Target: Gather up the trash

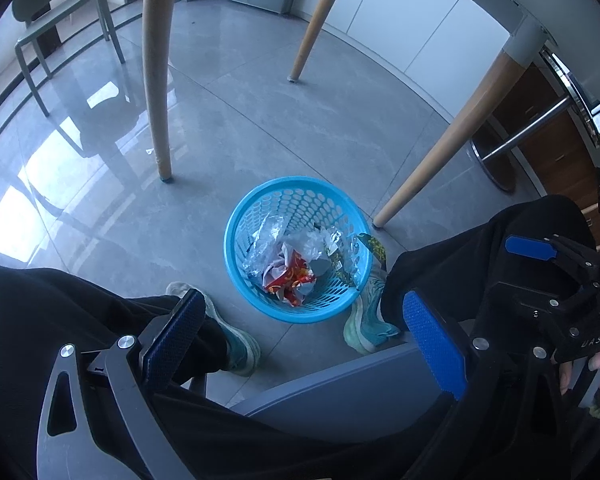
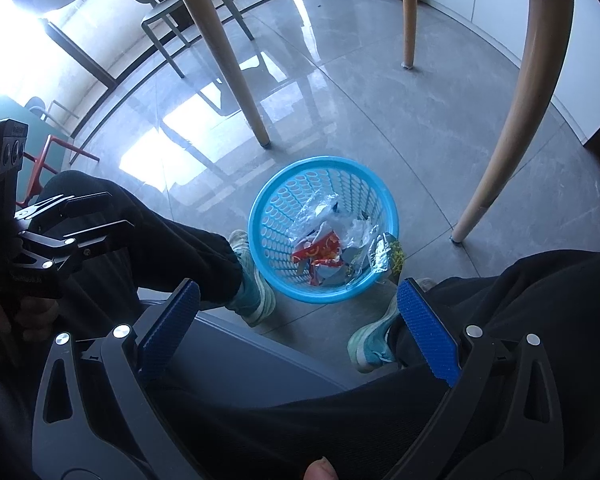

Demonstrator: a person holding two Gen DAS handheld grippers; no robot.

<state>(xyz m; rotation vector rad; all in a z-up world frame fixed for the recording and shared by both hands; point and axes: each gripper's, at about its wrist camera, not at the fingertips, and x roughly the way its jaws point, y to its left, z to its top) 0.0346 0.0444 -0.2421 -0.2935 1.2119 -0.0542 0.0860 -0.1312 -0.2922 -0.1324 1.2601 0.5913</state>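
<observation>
A round blue plastic basket [image 1: 260,304] stands on the grey floor between the person's feet; it also shows in the right wrist view [image 2: 260,216]. It holds crumpled trash: a red and yellow wrapper [image 1: 294,276] [image 2: 320,250], clear plastic [image 1: 266,236] [image 2: 320,208] and a green and yellow packet [image 1: 374,246] [image 2: 392,256] leaning on the rim. My left gripper [image 1: 304,334] is open and empty above the person's lap. My right gripper [image 2: 300,322] is open and empty, also above the lap, beside the left one.
Wooden table legs [image 1: 158,80] [image 1: 436,160] [image 2: 512,120] stand around the basket. A green chair [image 1: 64,20] stands at the far left. The person's legs and teal shoes [image 1: 368,316] [image 2: 252,292] flank the basket. A grey chair seat edge [image 1: 340,384] lies below.
</observation>
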